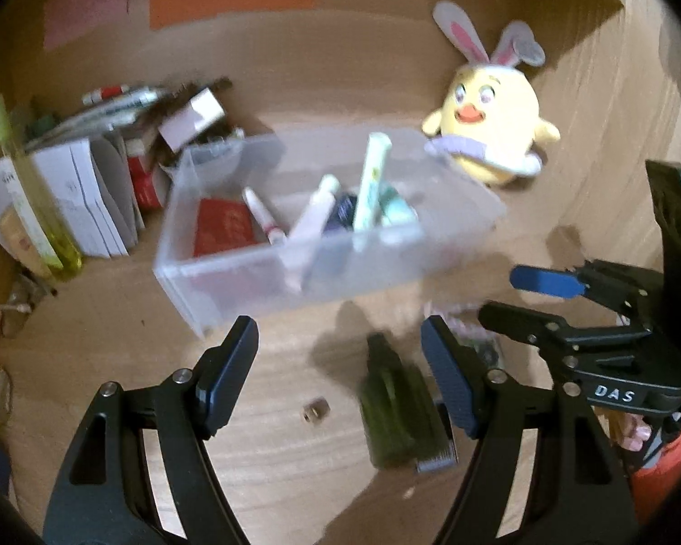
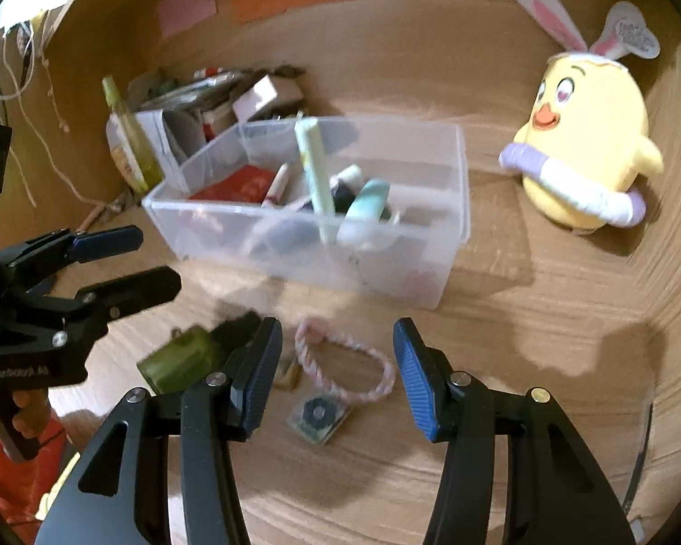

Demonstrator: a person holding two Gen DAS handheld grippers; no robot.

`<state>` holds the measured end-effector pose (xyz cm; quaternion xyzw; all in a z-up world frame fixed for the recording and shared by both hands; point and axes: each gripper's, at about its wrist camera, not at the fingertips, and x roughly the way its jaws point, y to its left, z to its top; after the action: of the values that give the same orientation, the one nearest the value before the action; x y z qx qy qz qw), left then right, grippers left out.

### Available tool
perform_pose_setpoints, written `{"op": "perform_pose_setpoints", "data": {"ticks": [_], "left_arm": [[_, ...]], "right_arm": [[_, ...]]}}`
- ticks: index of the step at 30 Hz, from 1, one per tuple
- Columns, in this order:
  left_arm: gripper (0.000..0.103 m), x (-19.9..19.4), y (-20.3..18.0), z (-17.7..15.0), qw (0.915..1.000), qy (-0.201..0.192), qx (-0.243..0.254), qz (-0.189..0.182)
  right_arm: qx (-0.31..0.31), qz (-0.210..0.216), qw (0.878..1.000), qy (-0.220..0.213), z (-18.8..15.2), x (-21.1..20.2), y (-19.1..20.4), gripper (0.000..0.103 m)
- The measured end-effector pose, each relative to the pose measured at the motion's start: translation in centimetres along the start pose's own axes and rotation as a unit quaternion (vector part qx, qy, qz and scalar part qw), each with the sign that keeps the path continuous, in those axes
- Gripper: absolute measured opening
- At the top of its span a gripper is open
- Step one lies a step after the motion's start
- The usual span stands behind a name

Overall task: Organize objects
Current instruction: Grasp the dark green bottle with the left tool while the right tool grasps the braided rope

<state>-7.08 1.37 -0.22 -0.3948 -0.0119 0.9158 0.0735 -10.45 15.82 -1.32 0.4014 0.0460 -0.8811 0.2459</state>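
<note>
A clear plastic bin (image 1: 231, 268) (image 2: 449, 227) stands mid-table and holds a red card, tubes and small bottles. A dark green bottle (image 1: 397, 413) (image 2: 179, 359) lies on the wood in front of it. My left gripper (image 1: 338, 377) is open and empty, its fingers on either side of and above the bottle. My right gripper (image 2: 338, 374) is open and empty over a pink-and-white braided loop (image 2: 377, 363) and a small square packet (image 2: 318, 415). The right gripper also shows in the left wrist view (image 1: 526, 295), and the left in the right wrist view (image 2: 154, 259).
A yellow chick plush with rabbit ears (image 1: 495, 131) (image 2: 585, 150) stands right of the bin. Papers, boxes and a yellow-green bottle (image 1: 36, 200) (image 2: 131, 136) crowd the back left corner. A small brass piece (image 1: 315, 408) lies on the wood. Wooden walls enclose the table.
</note>
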Motion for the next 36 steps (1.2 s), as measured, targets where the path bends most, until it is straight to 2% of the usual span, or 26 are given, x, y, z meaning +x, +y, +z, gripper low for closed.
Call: {"op": "perform_pose_setpoints", "data": {"ticks": [7, 13, 16, 18, 22, 27, 36], "left_arm": [[0.074, 1.2, -0.8, -2.2, 0.9988, 0.038, 0.002, -0.031], [0.074, 2.9, -1.0, -3.0, 0.9967, 0.065, -0.002, -0.048], [0.073, 3.1, -1.1, -3.1, 0.9969, 0.062, -0.002, -0.048], [0.063, 3.3, -1.2, -3.1, 0.9965, 0.063, -0.001, -0.055], [0.041, 4.0, -1.6, -3.3, 0.9960, 0.071, 0.012, -0.053], [0.041, 4.0, -1.5, -3.0, 0.9969, 0.061, 0.007, -0.050], [0.041, 1.4, -1.0, -1.4, 0.9990, 0.012, -0.001, -0.043]], "right_arm": [[-0.008, 0.014, 1.000, 0.027, -0.9, 1.6, 0.4, 0.046], [-0.013, 0.021, 0.999, 0.046, -0.9, 2.9, 0.5, 0.028], [-0.013, 0.023, 0.998, 0.051, -0.9, 3.2, 0.4, 0.023], [-0.013, 0.026, 0.998, 0.052, -0.9, 3.3, 0.3, 0.014], [-0.015, 0.022, 0.998, 0.052, -0.9, 3.5, 0.3, 0.010], [-0.010, 0.016, 0.999, 0.038, -0.7, 2.9, 0.2, 0.007], [0.010, 0.016, 1.000, -0.001, 0.2, 0.3, -0.4, 0.007]]}}
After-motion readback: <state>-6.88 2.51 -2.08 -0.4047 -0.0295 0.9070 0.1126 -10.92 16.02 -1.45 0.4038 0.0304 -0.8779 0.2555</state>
